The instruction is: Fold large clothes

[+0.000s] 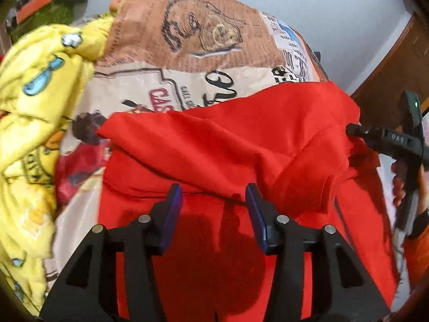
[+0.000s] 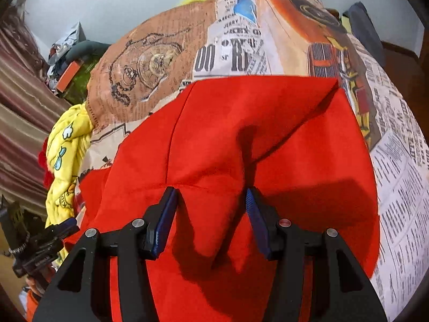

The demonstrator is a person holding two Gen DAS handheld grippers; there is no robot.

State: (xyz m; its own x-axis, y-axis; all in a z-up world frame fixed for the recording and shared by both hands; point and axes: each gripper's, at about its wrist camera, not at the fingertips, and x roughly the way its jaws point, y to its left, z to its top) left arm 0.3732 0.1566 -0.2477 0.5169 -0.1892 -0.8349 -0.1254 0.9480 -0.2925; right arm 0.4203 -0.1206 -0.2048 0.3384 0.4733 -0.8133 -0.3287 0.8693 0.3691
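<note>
Left wrist view shows, from its left edge, a crumpled yellow fleece blanket with cartoon prints [image 1: 34, 102], then a bed sheet printed with newspaper and vintage pictures [image 1: 166, 53], then the large red cloth garment [image 1: 222, 145] lying on that sheet. The left gripper [image 1: 214, 204] hovers over the garment's near part with its blue pads spread and nothing pinched between them. At the far right, the right gripper [image 1: 375, 136] reaches in at the garment's edge, with a person's hand [image 1: 399, 185] on its handle.

Right wrist view gives the right gripper [image 2: 211, 212] spread too, a raised ridge of red cloth standing between the pads without being pressed.

By the look of it, one fold has been laid down and let go: a flap lies doubled over the body, with soft creases and a diagonal edge at the upper right. The next move likely calls for picking fresh hold points on an outer edge, both tools together, and carrying it across evenly so the layers do not bunch.
</note>
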